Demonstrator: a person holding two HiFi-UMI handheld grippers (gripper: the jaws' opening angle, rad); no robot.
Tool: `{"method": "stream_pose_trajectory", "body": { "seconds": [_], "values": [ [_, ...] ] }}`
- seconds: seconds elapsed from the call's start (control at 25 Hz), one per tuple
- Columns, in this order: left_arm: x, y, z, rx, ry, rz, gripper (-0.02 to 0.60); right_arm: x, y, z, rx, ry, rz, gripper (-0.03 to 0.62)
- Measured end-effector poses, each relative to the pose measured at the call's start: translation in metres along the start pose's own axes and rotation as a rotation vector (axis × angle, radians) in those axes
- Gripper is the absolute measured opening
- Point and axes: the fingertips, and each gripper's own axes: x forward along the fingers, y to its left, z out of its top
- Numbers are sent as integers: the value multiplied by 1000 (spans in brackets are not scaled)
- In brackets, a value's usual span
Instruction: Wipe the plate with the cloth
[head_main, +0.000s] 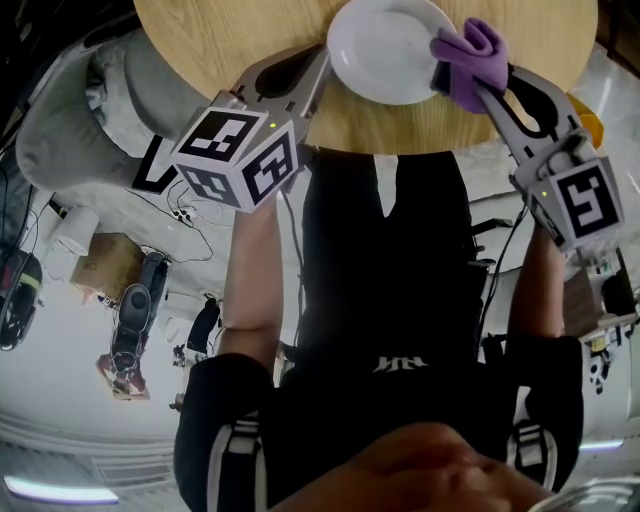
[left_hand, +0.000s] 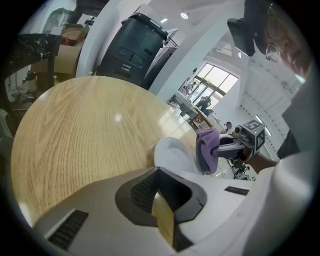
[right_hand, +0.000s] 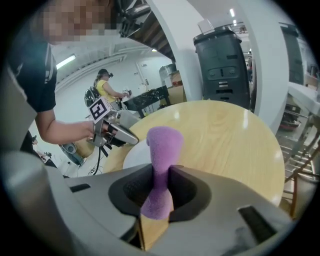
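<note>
Round wooden tabletop (head_main: 230, 40), seen from above in the head view. One white plate (head_main: 385, 45) lies on it near the edge closest to the person.

Left claw (head_main: 322, 60): the jaws are pressed together, as its own view confirms (left_hand: 157, 172). The tips sit at the plate's left rim. No view shows whether any of the rim is caught between them. The plate (left_hand: 170, 155) appears directly beyond the tips.

Right claw (head_main: 462, 82): the jaws are pinching the purple cloth (head_main: 470, 50). In the right gripper view the cloth (right_hand: 164, 145) stands up between the closed jaws (right_hand: 161, 169) as a bunched column, with its lower end tucked in the throat behind the pads.

Cloth position: over the plate's right rim in the head view. In the left gripper view the cloth (left_hand: 206, 149) hangs against the far side of the plate. Contact with the plate surface cannot be confirmed.

The two claws face each other across the plate, one at each side. The plate's centre is uncovered and shows plain white.

Each gripper carries its marker cube, left (head_main: 235, 150) and right (head_main: 585, 200). The person's bare forearms lead back from them.

Surroundings: a tall dark bin-like unit (right_hand: 222, 65) stands beyond the tabletop.
</note>
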Motion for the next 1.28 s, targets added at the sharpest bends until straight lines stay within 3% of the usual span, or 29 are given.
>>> {"method": "stream_pose_trajectory", "body": {
  "seconds": [0.24,0.48,0.8,1.0,1.16,1.28],
  "values": [
    [-4,4,1,22,-24,18,2,21,16,30,-133,-112,33,83],
    [-35,-27,50,77,-182,-12,2,15,39,95,-240,-218,78,83],
    [-106,-128,103,180,-392,-89,2,-97,74,180,-356,-445,52,83],
    [-153,-168,155,275,-507,-83,2,-163,62,210,-449,-478,3,84],
    [-180,-187,174,337,-555,-57,2,-207,57,234,-423,-536,26,83],
    [-193,-194,177,327,-596,-45,2,-234,55,243,-360,-606,94,84]
  ]
}}
